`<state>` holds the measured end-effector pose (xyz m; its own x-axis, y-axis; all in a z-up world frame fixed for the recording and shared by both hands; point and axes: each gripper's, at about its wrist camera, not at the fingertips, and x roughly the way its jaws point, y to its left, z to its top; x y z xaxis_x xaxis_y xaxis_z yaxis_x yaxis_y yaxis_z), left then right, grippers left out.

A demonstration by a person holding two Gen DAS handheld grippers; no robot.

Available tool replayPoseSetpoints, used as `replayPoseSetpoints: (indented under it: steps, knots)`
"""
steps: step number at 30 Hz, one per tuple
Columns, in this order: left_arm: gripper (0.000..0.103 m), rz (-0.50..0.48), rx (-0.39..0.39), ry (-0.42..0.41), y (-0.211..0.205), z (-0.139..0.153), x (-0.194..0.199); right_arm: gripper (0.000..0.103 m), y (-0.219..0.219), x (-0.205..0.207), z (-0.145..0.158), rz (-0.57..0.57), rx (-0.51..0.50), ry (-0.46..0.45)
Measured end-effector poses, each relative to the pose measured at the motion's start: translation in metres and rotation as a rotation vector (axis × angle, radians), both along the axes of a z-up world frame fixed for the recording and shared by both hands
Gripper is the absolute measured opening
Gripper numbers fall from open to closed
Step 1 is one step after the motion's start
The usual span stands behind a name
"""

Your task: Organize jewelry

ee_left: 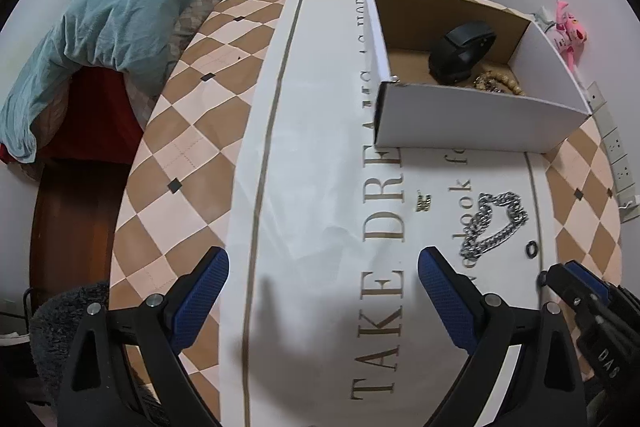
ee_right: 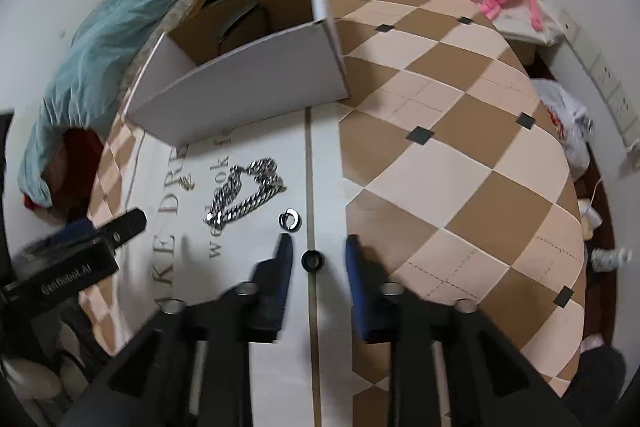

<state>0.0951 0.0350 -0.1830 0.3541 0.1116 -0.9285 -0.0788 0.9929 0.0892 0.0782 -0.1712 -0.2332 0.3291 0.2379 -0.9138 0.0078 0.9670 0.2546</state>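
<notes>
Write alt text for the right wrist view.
The right gripper, jaws open, straddles a small dark ring on the white table runner. Just beyond lie a silver ring and a heaped steel chain, before an open cardboard box.

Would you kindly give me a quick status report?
Left gripper open, idle. Right gripper open around dark ring. Chain, silver ring loose before box. Nothing blocking.

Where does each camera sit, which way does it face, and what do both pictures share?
Left wrist: on the open left gripper, facing across the table to the box; the right gripper's tip shows at its right.
Right wrist: on the open right gripper, looking down at a dark ring between its fingers.
Shared: box, chain, silver ring.
</notes>
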Motion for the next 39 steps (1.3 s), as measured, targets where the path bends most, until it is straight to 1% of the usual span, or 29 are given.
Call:
replayPoseSetpoints:
  steps: [1,4,5,6,9,12,18,20,21,22,23,24,25,26,27,28,29,32,36,39]
  knots:
    - [0.097,0.000,0.005,0.001,0.001,-0.001,0.000,0.030,0.005,-0.001,-0.003,0.009,-0.028,0.006]
    - [0.097,0.006,0.013,0.007,0.005,-0.004,-0.003,0.027,0.017,-0.007,-0.003,0.044,-0.129,-0.047]
    - [0.097,0.007,0.015,0.009,0.006,-0.004,-0.003,0.015,0.023,-0.009,-0.003,0.059,-0.165,-0.065]
    - [0.097,0.007,0.016,0.009,0.006,-0.005,-0.004,0.012,0.024,-0.009,-0.003,0.067,-0.175,-0.075]
    - [0.097,0.005,0.013,0.010,0.005,-0.006,-0.002,0.012,0.023,-0.010,-0.002,0.057,-0.179,-0.078]
    - [0.096,0.000,-0.010,0.009,0.001,-0.006,0.003,0.012,0.009,-0.008,0.002,0.006,-0.152,-0.074]
    - [0.095,-0.026,-0.119,0.019,-0.016,-0.015,0.022,0.012,-0.016,0.002,0.005,-0.069,-0.151,-0.069]
    - [0.084,-0.041,-0.131,0.020,-0.024,-0.020,0.028,0.012,-0.023,0.004,0.004,-0.083,-0.154,-0.065]
    - [0.080,-0.048,-0.131,0.021,-0.027,-0.021,0.029,0.012,-0.025,0.005,0.004,-0.090,-0.154,-0.063]
    - [0.070,-0.057,-0.131,0.024,-0.031,-0.024,0.032,0.012,-0.028,0.006,0.004,-0.098,-0.156,-0.063]
    - [0.058,-0.068,-0.130,0.024,-0.034,-0.026,0.033,0.012,-0.030,0.007,0.004,-0.104,-0.157,-0.063]
    - [0.053,-0.076,-0.129,0.026,-0.036,-0.027,0.035,0.012,-0.032,0.008,0.004,-0.109,-0.155,-0.062]
    - [0.046,-0.086,-0.108,0.016,-0.040,-0.027,0.036,0.012,-0.034,0.009,0.004,-0.115,-0.154,-0.061]
    - [0.033,-0.101,-0.099,0.005,-0.042,-0.026,0.037,0.012,-0.035,0.009,0.004,-0.120,-0.156,-0.063]
    - [0.029,-0.109,-0.101,0.001,-0.043,-0.025,0.037,0.012,-0.035,0.008,0.005,-0.122,-0.157,-0.064]
    - [0.019,-0.115,-0.103,-0.004,-0.045,-0.024,0.037,0.012,-0.037,0.008,0.005,-0.127,-0.155,-0.064]
    - [0.012,-0.120,-0.110,-0.003,-0.046,-0.024,0.037,0.012,-0.038,0.008,0.006,-0.131,-0.155,-0.066]
    - [0.006,-0.130,-0.119,-0.024,-0.046,-0.020,0.035,0.012,-0.041,0.009,0.009,-0.138,-0.150,-0.071]
    - [0.006,-0.142,-0.126,-0.046,-0.045,-0.013,0.031,0.012,-0.041,0.009,0.016,-0.145,-0.135,-0.085]
    - [0.006,-0.142,-0.142,-0.062,-0.039,-0.004,0.026,0.012,-0.039,0.008,0.027,-0.148,-0.114,-0.107]
